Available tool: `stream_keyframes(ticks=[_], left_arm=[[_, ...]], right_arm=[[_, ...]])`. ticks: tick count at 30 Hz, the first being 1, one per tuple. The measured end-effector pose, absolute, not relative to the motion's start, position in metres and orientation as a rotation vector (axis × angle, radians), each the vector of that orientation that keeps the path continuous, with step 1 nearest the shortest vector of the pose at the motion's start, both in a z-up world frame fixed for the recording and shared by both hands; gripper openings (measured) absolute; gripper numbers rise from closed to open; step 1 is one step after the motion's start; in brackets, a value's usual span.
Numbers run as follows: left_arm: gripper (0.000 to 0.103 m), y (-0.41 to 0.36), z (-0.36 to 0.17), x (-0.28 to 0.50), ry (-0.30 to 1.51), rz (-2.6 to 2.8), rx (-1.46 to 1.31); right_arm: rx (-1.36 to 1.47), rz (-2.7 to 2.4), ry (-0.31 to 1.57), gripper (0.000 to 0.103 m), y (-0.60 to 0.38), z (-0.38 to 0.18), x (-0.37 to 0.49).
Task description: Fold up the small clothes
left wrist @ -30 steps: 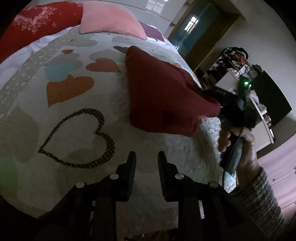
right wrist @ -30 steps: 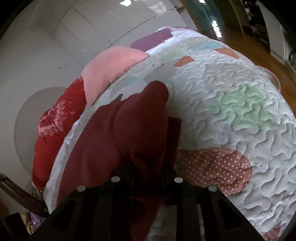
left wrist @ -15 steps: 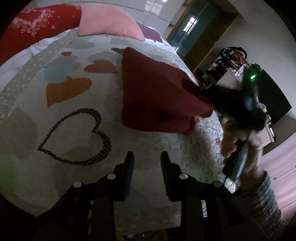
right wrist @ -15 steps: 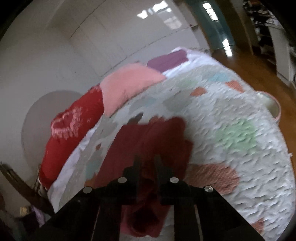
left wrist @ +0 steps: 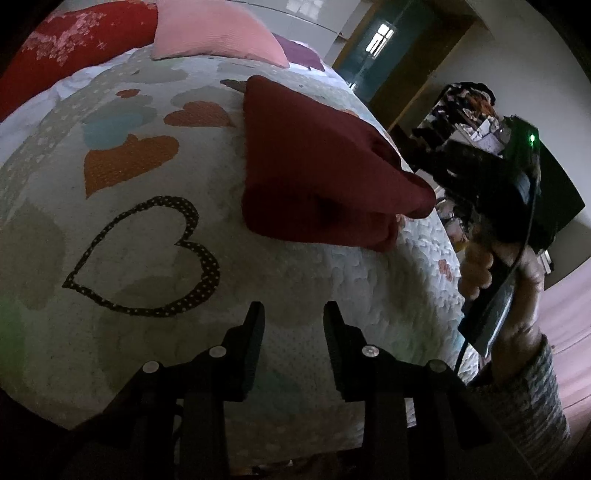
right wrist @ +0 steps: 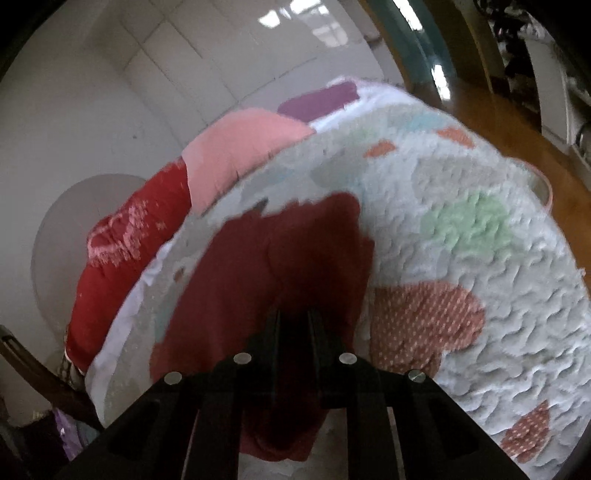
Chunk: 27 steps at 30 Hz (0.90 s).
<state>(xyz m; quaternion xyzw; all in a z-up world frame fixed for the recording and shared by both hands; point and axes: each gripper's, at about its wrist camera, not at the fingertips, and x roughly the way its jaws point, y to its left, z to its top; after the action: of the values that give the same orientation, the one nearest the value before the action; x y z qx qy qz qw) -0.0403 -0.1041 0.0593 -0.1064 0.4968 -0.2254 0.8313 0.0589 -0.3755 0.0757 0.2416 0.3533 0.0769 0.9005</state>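
A dark red garment (left wrist: pixel 317 162) lies folded on the quilted heart-pattern bedspread (left wrist: pixel 147 258). My right gripper (left wrist: pixel 432 177) comes in from the right and pinches the garment's right corner, lifted off the bed. In the right wrist view the same garment (right wrist: pixel 266 266) spreads ahead and hangs below my right gripper (right wrist: pixel 293 317), whose jaws are nearly closed with cloth between them. My left gripper (left wrist: pixel 293 314) is open and empty, above the bedspread near the bed's front, well short of the garment.
A pink pillow (left wrist: pixel 214 33) and a red pillow (left wrist: pixel 66 48) lie at the head of the bed. The bed's right edge (left wrist: pixel 443 258) drops to a wooden floor. Cluttered shelves (left wrist: pixel 465 107) and a doorway (left wrist: pixel 376 40) stand beyond.
My right gripper has pulled back and up with the garment's corner, so the cloth looks flatter and more spread out. My left gripper has stayed open and drifted slightly back.
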Motion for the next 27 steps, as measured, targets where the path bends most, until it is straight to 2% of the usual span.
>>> stream_keyframes(ticks=[3, 9, 12, 20, 22, 24, 25, 27], left_arm=[[0.033, -0.106, 0.058, -0.041, 1.054, -0.478, -0.207], [0.033, -0.100, 0.072, -0.036, 1.009, -0.498, -0.214], [0.038, -0.091, 0.084, -0.026, 0.968, -0.465, -0.235], [0.038, -0.081, 0.081, -0.011, 0.987, -0.354, -0.235], [0.038, -0.084, 0.080, -0.009, 0.993, -0.347, -0.224], [0.038, -0.088, 0.080, -0.008, 0.994, -0.342, -0.221], [0.038, -0.091, 0.081, -0.006, 0.992, -0.340, -0.216], [0.038, -0.095, 0.082, -0.006, 0.986, -0.332, -0.203]], right_arm=[[0.470, 0.144, 0.692, 0.015, -0.371, 0.082, 0.060], [0.470, 0.168, 0.732, 0.017, -0.359, 0.051, 0.062], [0.498, 0.192, 0.712, 0.020, -0.363, 0.046, 0.053], [0.620, 0.245, 0.623, 0.028, -0.377, 0.021, 0.027], [0.671, 0.250, 0.599, 0.038, -0.381, 0.010, 0.018], [0.742, 0.283, 0.585, 0.043, -0.390, 0.003, 0.014], [0.765, 0.289, 0.586, 0.055, -0.394, 0.002, 0.014], [0.818, 0.315, 0.582, 0.058, -0.400, -0.004, 0.015]])
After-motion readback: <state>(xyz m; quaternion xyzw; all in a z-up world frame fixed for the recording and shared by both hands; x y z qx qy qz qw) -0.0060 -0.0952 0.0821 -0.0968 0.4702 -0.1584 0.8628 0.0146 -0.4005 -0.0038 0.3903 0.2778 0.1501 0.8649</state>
